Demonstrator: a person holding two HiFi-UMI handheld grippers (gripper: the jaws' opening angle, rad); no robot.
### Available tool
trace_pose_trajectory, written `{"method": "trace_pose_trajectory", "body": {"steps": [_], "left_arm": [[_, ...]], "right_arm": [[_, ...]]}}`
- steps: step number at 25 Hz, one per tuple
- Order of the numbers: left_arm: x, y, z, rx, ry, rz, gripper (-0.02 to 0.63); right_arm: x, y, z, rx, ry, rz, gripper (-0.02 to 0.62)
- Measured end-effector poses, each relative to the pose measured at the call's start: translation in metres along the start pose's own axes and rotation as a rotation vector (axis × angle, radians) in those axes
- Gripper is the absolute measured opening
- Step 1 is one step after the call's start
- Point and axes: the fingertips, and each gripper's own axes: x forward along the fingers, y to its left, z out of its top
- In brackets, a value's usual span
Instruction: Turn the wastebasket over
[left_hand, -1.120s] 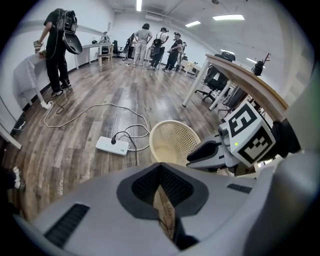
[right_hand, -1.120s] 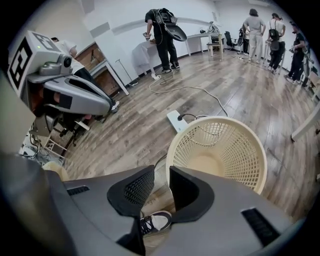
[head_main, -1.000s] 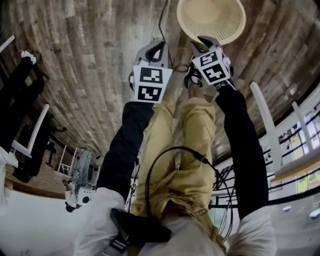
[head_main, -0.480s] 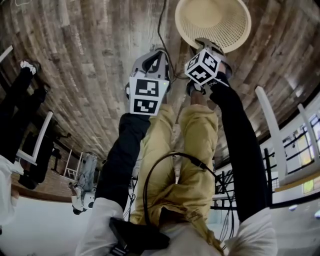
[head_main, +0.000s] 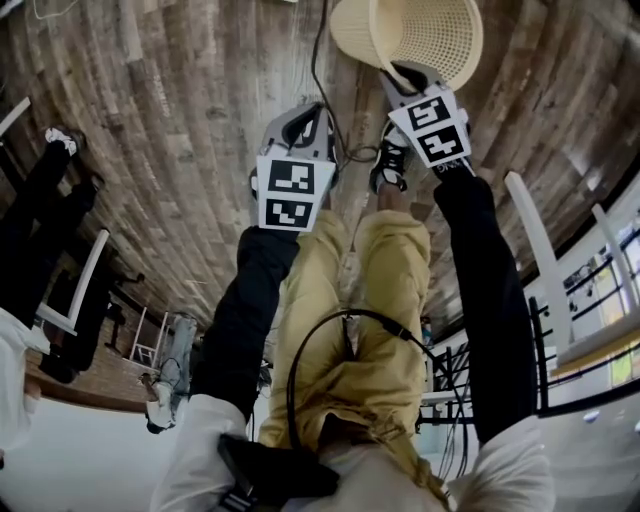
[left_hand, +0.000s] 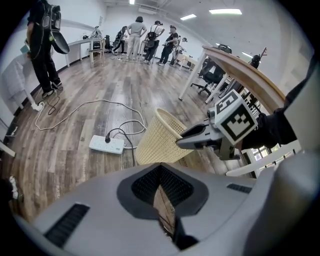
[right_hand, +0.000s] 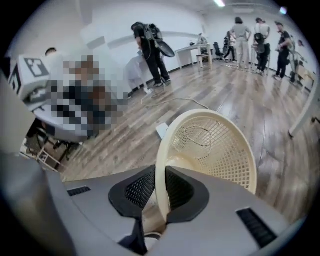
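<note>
Head view: set high, facing steeply down. The brown wood-plank floor (head_main: 180, 120) fills the field, with the cream mesh plastic wastebasket (head_main: 420, 35) at the top edge.

Left gripper view: low, facing across the floor (left_hand: 100, 95). The wastebasket (left_hand: 155, 140) is near and seen side-on.

Right gripper view: closest. The right gripper (right_hand: 159, 192) has its jaws closing on the wastebasket (right_hand: 220, 150) rim between them.

Shared by all three: wastebasket and floor (right_hand: 240, 100).

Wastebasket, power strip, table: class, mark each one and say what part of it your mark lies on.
wastebasket (right_hand: 225, 145), right gripper view, inner mesh wall.
power strip (left_hand: 106, 144), left gripper view, white top face.
table (left_hand: 240, 72), left gripper view, wooden front edge.
</note>
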Motion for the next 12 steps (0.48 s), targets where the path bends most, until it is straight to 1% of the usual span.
{"method": "trace_pose_trajectory", "body": {"steps": [2,4,7,9,12], "left_arm": [[-0.003,-0.003,0.006,0.008,-0.006,-0.002,0.002],[-0.004,-0.004,0.011,0.016,-0.01,-0.006,0.002],[-0.002,-0.007,0.012,0.032,-0.01,-0.012,0.002],[0.0,-0.008,0.011,0.045,-0.007,-0.015,0.002],[0.001,-0.002,0.002,0.048,0.004,-0.008,0.002]], "right_arm": [[-0.009,-0.001,0.016,0.084,-0.069,0.056,0.071],[-0.012,0.005,0.028,0.172,-0.127,0.146,0.071],[-0.01,0.016,0.032,0.274,-0.187,0.262,0.071],[-0.009,0.021,0.031,0.308,-0.213,0.305,0.071],[-0.007,0.031,0.03,0.32,-0.231,0.346,0.071]]}}
